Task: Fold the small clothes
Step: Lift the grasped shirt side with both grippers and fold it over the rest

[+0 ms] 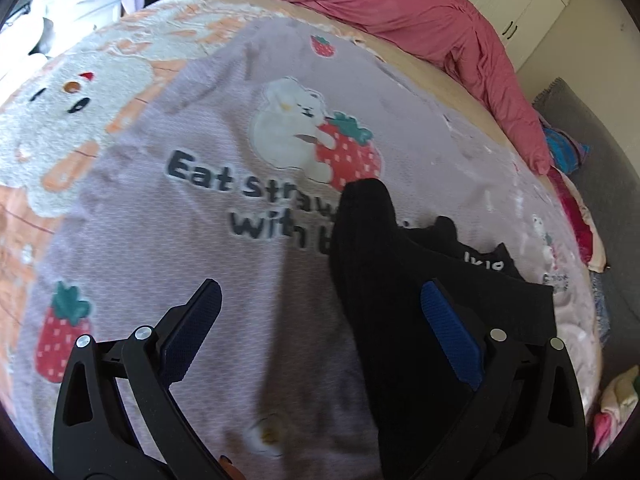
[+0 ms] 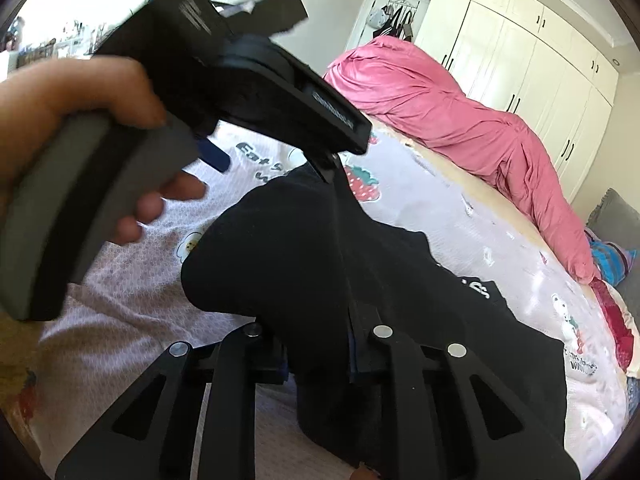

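A small black garment (image 1: 384,280) with white lettering lies on a lilac strawberry-print blanket (image 1: 208,264) on the bed. My left gripper (image 1: 320,312) is open above it; its right blue pad (image 1: 452,336) is over the black cloth, its left pad (image 1: 192,332) over the blanket. In the right wrist view my right gripper (image 2: 316,344) is shut on a lifted fold of the black garment (image 2: 288,256), which covers its fingertips. The left gripper (image 2: 248,76), held by a hand, hangs over the garment's far end.
A pink duvet (image 1: 420,16) is heaped along the far side of the bed (image 2: 460,112). White wardrobes (image 2: 532,52) stand behind it. Coloured clothes (image 1: 568,152) lie at the right bed edge beside a grey sofa (image 1: 592,168). A white plush bear blanket (image 1: 60,120) lies left.
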Demonstrator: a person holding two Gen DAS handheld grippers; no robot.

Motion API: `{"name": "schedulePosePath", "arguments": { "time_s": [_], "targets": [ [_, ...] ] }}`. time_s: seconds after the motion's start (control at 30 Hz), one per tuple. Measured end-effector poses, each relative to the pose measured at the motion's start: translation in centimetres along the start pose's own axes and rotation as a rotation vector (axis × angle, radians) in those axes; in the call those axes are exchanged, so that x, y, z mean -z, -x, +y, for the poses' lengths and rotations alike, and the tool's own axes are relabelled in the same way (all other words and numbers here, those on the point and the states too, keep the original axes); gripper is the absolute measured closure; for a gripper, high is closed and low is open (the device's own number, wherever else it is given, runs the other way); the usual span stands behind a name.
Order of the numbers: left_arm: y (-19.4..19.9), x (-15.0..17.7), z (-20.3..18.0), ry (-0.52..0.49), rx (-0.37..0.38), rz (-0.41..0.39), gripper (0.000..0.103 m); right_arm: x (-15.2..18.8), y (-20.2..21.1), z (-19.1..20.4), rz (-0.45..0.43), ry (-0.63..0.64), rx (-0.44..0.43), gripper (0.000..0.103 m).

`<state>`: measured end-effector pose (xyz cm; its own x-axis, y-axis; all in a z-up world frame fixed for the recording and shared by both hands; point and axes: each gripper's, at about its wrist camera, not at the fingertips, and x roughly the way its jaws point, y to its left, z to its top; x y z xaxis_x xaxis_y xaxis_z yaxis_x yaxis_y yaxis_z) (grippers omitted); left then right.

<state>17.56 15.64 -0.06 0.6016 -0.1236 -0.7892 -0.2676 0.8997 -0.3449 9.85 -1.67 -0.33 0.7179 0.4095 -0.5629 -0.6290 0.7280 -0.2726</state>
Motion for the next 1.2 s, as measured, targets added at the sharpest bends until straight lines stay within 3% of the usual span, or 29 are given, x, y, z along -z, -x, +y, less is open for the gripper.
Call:
{"name": "schedulePosePath", "arguments": {
  "time_s": [0.17,0.2,0.33,0.43,0.83,1.2],
  "targets": [
    [-0.1,0.0,-3.2,-0.017,0.102,0.002,0.01,0.3,1.9,-2.4,-0.039,-0.074,0.013,0.086],
    [0.1,0.0,-4.2,-0.023,0.124,-0.011,0.014,0.4,2.3,-2.8,-0.046,-0.095,0.014,0.086],
    [0.4,0.2,-7.6,-0.076,0.184,-0.005,0.054,1.0,3.9,-5.5,-0.068,-0.184,0.025,0.087],
    [1.1,0.6,-11.4,-0.165,0.197,-0.012,0.069,1.7,5.1,-7.4,-0.081,-0.227,0.038,0.088],
    [0.6,2.0,-22.0,-0.336,0.182,0.007,0.076,5.9,8.6,-14.1,-0.128,-0.437,0.061,0.09],
    [-4.8,5.8,-29.2,-0.429,0.13,0.124,0.076,11.2,9.2,-18.1,-0.075,-0.593,0.074,0.092]
  ]
}}
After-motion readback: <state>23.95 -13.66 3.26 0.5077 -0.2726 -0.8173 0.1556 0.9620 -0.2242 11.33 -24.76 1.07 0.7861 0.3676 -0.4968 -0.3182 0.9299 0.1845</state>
